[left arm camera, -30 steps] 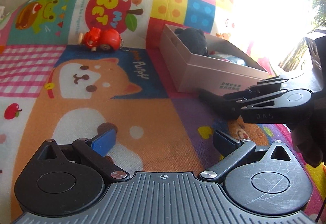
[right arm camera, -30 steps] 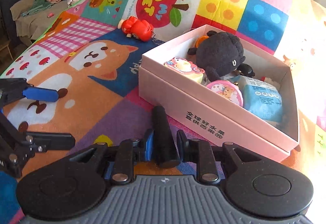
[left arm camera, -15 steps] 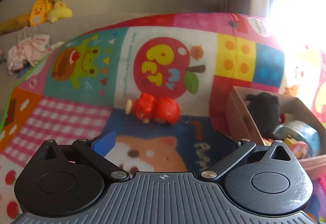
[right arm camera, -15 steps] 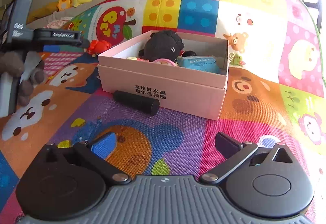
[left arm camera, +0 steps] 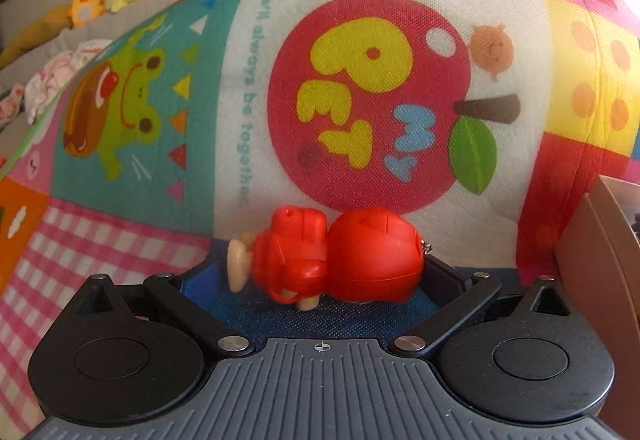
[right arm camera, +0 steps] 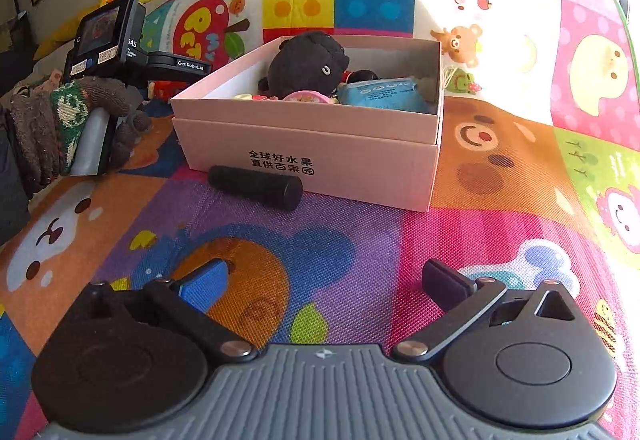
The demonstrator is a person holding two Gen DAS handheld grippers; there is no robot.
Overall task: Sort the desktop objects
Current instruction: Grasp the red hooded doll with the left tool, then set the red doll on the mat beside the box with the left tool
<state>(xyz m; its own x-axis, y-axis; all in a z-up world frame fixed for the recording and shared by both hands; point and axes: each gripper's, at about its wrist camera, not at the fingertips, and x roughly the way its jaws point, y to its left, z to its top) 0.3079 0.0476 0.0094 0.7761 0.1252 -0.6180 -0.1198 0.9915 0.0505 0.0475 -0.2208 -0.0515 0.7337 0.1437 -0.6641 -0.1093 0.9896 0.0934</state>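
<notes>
Your left gripper [left arm camera: 320, 282] stands wide open around the red toy [left arm camera: 340, 254] on the mat [right arm camera: 340, 240] beside the pink box [right arm camera: 312, 144], while your right gripper [right arm camera: 324, 282] gapes empty over bare mat, the black cylinder [right arm camera: 256, 186] lying against the box's near wall.
</notes>
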